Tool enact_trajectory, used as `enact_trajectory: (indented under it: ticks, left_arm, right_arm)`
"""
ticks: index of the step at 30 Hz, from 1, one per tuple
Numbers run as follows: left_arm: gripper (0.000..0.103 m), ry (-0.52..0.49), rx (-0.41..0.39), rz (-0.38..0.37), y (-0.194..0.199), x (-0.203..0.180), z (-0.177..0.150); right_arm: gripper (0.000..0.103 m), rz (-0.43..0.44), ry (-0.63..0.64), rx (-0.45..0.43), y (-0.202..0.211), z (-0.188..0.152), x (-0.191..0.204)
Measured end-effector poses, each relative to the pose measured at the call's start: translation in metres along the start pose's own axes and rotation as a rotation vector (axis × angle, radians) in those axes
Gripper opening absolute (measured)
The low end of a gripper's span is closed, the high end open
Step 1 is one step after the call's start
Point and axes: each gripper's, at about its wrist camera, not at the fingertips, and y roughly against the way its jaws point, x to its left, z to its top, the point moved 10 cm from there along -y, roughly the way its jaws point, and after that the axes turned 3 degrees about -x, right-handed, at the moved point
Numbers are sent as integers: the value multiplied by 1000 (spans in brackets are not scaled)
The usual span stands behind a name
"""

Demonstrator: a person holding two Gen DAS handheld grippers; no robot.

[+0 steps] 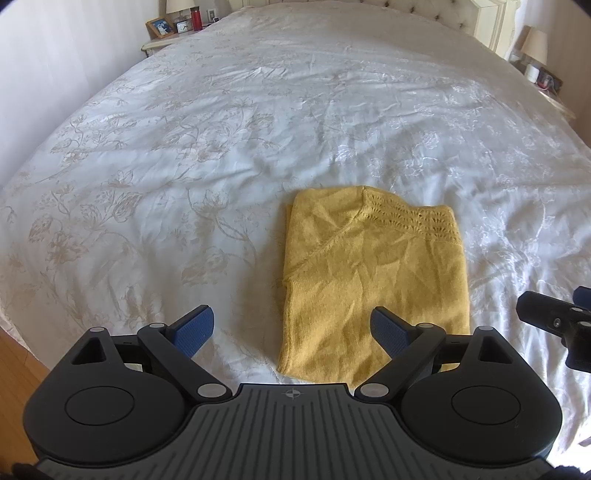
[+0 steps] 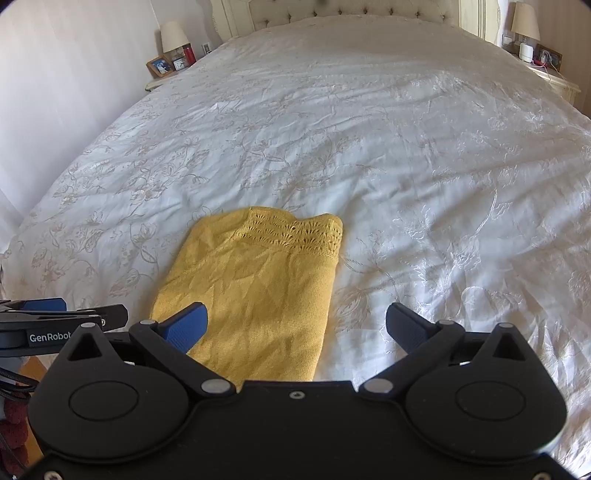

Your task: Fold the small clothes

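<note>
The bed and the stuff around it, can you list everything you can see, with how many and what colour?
yellow knitted garment: 1, mustard yellow, folded into a rectangle, lying flat on the near part of the bed
bedspread: 1, white with a pale beige flower pattern, covering the whole bed
headboard: 1, cream, buttoned, at the far end
lamps: 2, cream shades, one on each bedside table
picture frame: 1, wooden, on the left bedside table
red bottle: 1, red, beside that lamp
white pot: 1, white, on the right bedside table
left gripper: 1, black, blue fingers wide apart, holding nothing
right gripper: 1, black, blue fingers wide apart, holding nothing
</note>
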Motion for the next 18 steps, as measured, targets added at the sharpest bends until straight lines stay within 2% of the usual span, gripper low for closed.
enact_trajectory:
  ticks: [18]
  left_arm:
    - [93,-10,0,-1,0,-1,2]
  right_arm:
    - [102,9,-13,9,-3,-1,3]
